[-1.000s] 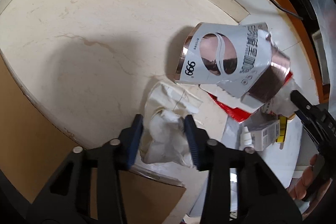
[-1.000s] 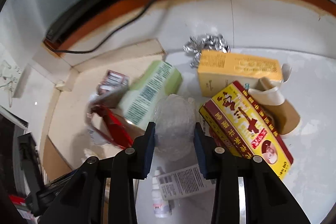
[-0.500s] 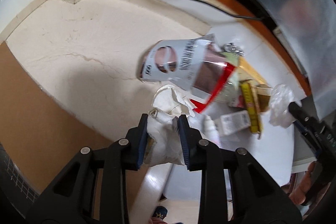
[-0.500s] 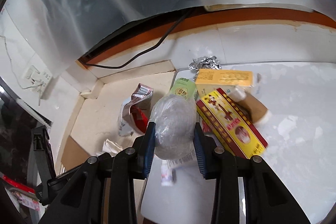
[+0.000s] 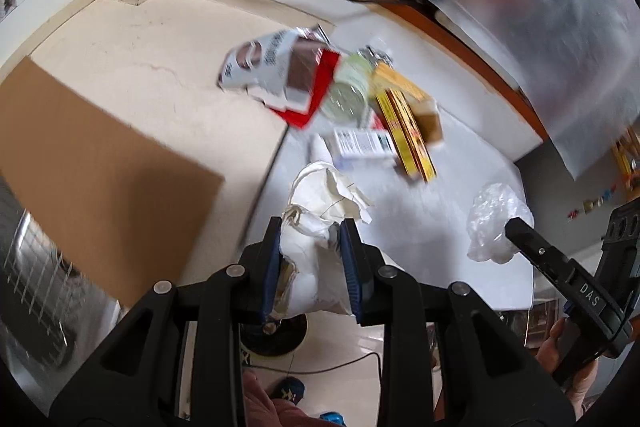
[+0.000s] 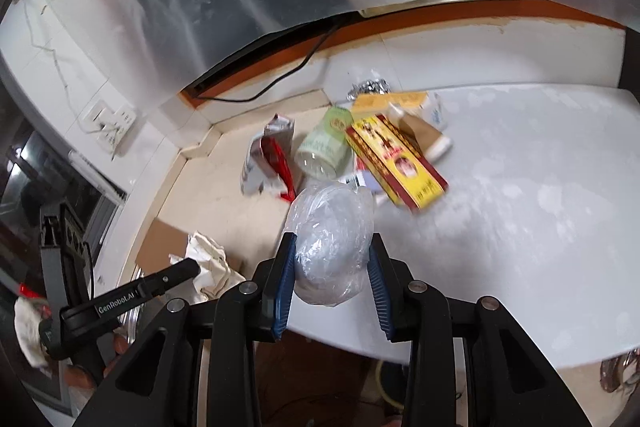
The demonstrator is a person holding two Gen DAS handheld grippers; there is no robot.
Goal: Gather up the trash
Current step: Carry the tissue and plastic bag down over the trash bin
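- Your left gripper has its fingers clamped on the crumpled white paper; the wad sits between the blue pads and spills out past the tips, lifted clear of the white tabletop.
- Your right gripper grips the balled clear plastic bag, which fills the gap between both fingers, above the tabletop's near edge.
- On the tabletop beyond both loads lies the remaining litter: a yellow-red box, a green jar and a torn silver pouch.
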